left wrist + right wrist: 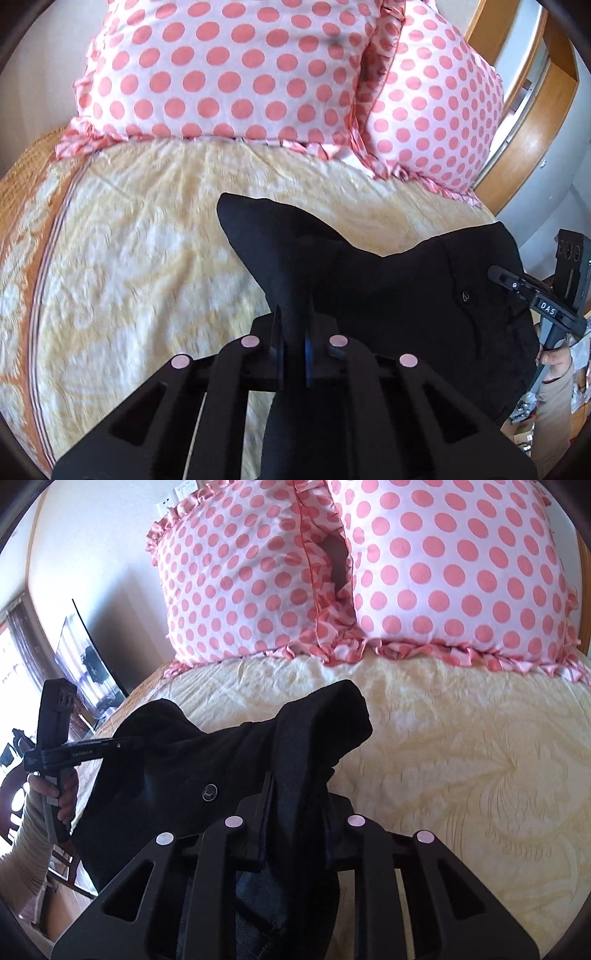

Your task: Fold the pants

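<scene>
Both grippers pinch black pants (406,295) above bed (147,240).

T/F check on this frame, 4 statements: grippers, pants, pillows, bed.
1. Both grippers pinch the black pants. True: left gripper and right gripper are each shut on the pants.
2. The pants lie flat on the bed. False: they hang bunched between the grippers above the bedspread.
3. The pillows are striped blue. False: the pillows are white with pink dots.
4. A button shows on the pants. True: button.
</scene>
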Available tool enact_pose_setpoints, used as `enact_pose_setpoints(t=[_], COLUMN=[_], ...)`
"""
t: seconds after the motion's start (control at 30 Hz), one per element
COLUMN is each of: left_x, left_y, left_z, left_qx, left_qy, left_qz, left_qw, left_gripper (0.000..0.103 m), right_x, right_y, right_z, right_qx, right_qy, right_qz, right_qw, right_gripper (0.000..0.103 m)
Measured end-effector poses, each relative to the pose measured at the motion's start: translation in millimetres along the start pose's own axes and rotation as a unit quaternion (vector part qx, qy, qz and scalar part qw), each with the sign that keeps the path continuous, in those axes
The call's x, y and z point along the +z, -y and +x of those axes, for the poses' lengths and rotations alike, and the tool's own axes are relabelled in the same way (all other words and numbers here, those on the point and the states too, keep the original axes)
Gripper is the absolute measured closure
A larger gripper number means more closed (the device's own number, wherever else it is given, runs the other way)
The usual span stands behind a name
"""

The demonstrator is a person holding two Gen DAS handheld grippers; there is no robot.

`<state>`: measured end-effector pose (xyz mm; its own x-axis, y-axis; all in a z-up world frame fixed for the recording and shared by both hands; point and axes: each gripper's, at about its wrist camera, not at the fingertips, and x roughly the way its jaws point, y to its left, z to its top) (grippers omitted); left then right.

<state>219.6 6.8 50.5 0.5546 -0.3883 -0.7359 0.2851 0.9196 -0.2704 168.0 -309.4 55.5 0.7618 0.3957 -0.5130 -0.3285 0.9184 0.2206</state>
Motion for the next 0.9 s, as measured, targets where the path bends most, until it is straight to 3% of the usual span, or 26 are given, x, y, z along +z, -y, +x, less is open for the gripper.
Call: enact_pose_setpoints(t=[0.23,0.4,0.5,0.67,0.73,0.8,0.83,0.9], left_x=[74.1,87.5,82.8,78.4,68.8,53.2,38.0,20.3], left_y=[-3.8,-25.1,-19.5,-6.3,-0.7,13.6,25.5,37.7], left_z=[26.8,85.5,89.9,72.3,45.8,17.0,1.5,-9.1], left_qx=[0.078,0.101,0.120,0.156,0.171,0.178,0.163,0.124], left_qy=[0.060,-0.021,-0.007,0.017,0.056,0.101,0.113,0.103], left_qz=[0.025,0.001,0.012,0.036,0.042,0.064,0.079,0.087], left_qw=[0.9948,0.9947,0.9927,0.9869,0.9828,0.9767,0.9769,0.9831], left_gripper=[0.096,0.091,0.088,0.073,0.049,0.039,0.032,0.029], right_x=[72.5,69.0,65.2,60.3,54.0,46.5,38.5,24.7], right_y=[5.1,22.0,18.3,18.1,12.4,3.9,-5.5,-23.2], right_z=[52.6,110.6,111.6,91.5,66.2,45.6,34.4,26.4], right_qx=[-0.042,-0.115,-0.137,-0.183,-0.216,-0.238,-0.233,-0.211], right_qy=[0.031,-0.059,-0.052,-0.039,-0.005,0.020,0.028,0.021], right_qz=[-0.006,0.007,-0.002,0.000,-0.011,-0.026,-0.043,-0.072], right_qw=[0.999,0.992,0.989,0.982,0.976,0.971,0.971,0.975], right_gripper=[0.083,0.082,0.078,0.051,0.046,0.042,0.042,0.042])
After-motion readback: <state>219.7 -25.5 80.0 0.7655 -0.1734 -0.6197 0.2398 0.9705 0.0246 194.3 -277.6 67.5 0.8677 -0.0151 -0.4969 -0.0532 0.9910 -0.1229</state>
